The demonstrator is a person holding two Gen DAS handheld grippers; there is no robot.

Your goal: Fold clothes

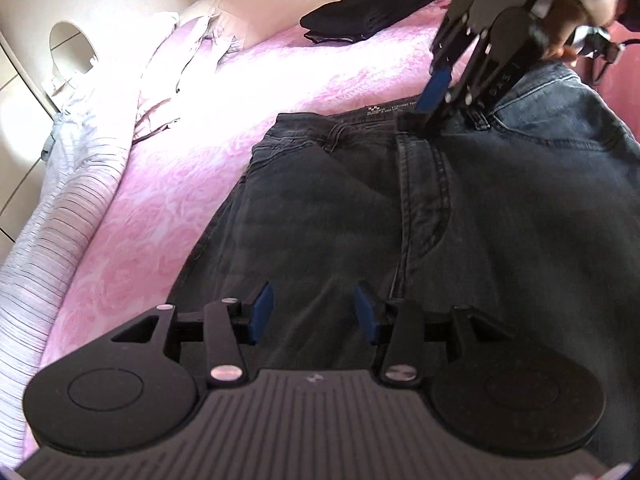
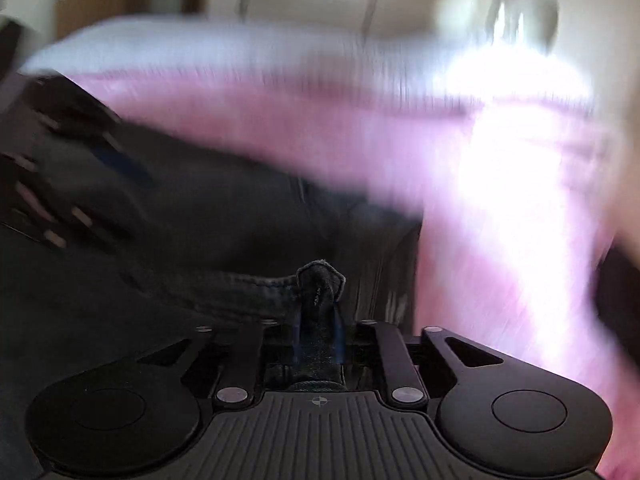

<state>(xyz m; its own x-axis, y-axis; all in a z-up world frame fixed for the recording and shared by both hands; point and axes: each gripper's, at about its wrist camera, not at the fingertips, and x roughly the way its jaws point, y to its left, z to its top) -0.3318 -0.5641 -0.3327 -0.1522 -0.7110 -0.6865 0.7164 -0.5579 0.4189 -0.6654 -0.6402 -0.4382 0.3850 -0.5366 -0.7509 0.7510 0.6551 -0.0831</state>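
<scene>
Dark grey jeans (image 1: 460, 208) lie spread on a pink bedspread (image 1: 168, 184), waistband toward the far side. My left gripper (image 1: 316, 312) is open and empty, just above the jeans' upper leg. My right gripper (image 1: 430, 114) shows in the left wrist view at the waistband, shut on the denim. In the blurred right wrist view my right gripper (image 2: 318, 336) is shut on a fold of the jeans (image 2: 320, 280), with the left gripper (image 2: 72, 168) blurred at the left.
A folded black garment (image 1: 372, 12) lies at the far side of the bed. A striped pale shirt (image 1: 68, 208) and other light clothes (image 1: 180, 52) are heaped along the left edge. White cupboards (image 1: 16, 92) stand beyond.
</scene>
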